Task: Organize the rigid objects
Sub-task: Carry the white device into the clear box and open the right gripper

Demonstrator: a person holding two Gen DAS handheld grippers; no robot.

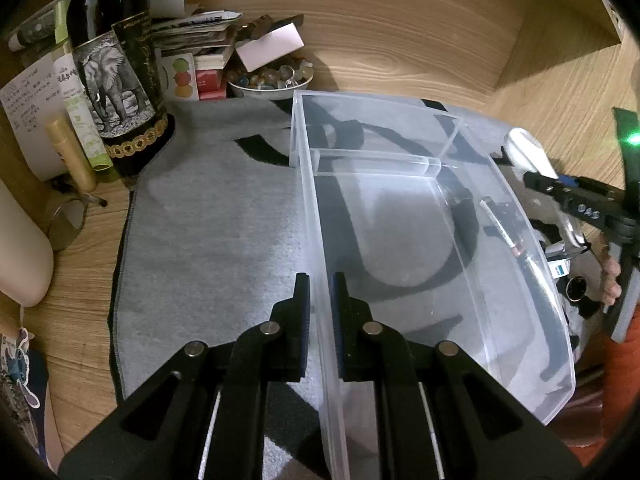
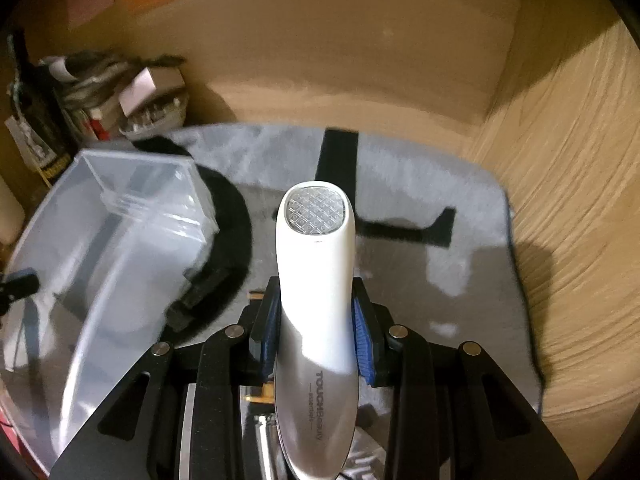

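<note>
- Clear plastic organiser bin (image 1: 460, 240) with inner dividers sits on a grey mat (image 1: 208, 220) marked with black shapes, spread over a wooden surface (image 1: 400, 40).
- Left tongs (image 1: 320, 304) are clamped on the bin's near wall, one pad on each side of the thin plastic.
- Inside the bin's large compartment a slim pen-like item (image 1: 500, 228) lies against the right-hand wall; what it is exactly is hard to tell through the plastic.
- Right tongs (image 2: 316, 332) grip a white handheld beauty device (image 2: 316, 280) by its middle, blue pads pressed on both sides; its textured clear head points away from the camera, above the mat and to the right of the bin.
- Behind the mat's left end stand a dark bottle (image 1: 116, 72) with an elephant label, a stack of papers and small boxes (image 1: 200, 48), and a bowl of glass pebbles (image 1: 268, 80).
- Right-wrist view is motion-blurred.
</note>
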